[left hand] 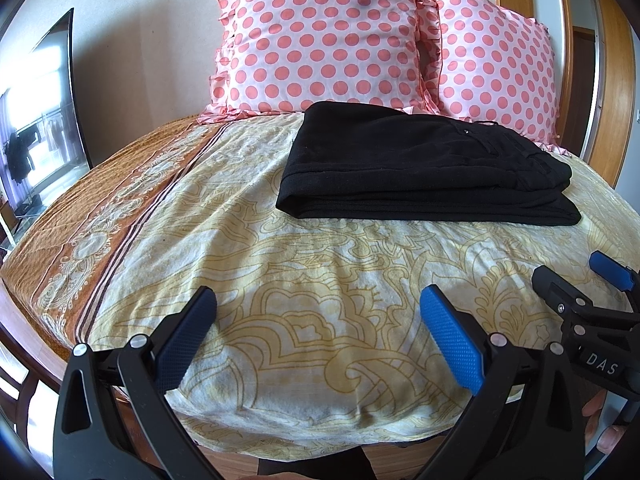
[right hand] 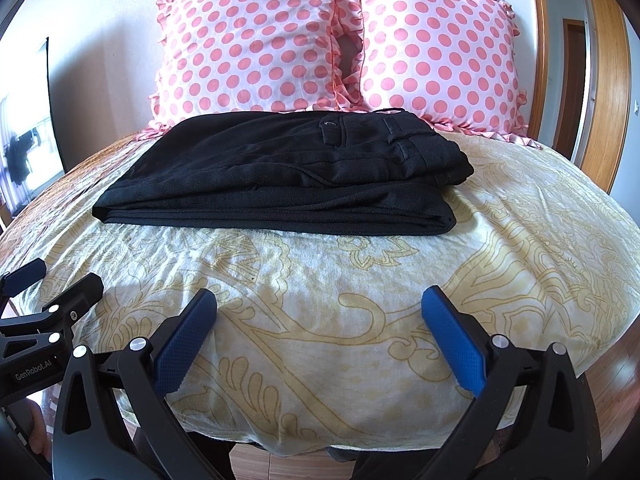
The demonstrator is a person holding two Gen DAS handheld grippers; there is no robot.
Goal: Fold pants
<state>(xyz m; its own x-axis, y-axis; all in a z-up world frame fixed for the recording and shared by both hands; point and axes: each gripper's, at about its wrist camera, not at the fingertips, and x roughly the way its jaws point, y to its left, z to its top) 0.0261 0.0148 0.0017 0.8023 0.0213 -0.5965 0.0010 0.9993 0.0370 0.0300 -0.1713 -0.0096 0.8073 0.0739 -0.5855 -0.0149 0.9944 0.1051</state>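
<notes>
Black pants (left hand: 420,168) lie folded in a flat stack on the bed, in front of the pillows; in the right wrist view the pants (right hand: 288,176) show the waistband and a pocket on top at the right. My left gripper (left hand: 318,312) is open and empty, held over the near part of the bed, well short of the pants. My right gripper (right hand: 320,312) is open and empty too, beside the left one. The right gripper also shows at the right edge of the left wrist view (left hand: 576,280), and the left gripper at the left edge of the right wrist view (right hand: 56,280).
The bed has a yellow patterned sheet (left hand: 280,280) with an orange border (left hand: 100,208) on the left. Two pink polka-dot pillows (left hand: 324,40) (left hand: 496,64) lean against the wall. A dark screen (left hand: 40,120) stands at the left. A wooden door frame (right hand: 604,80) is at the right.
</notes>
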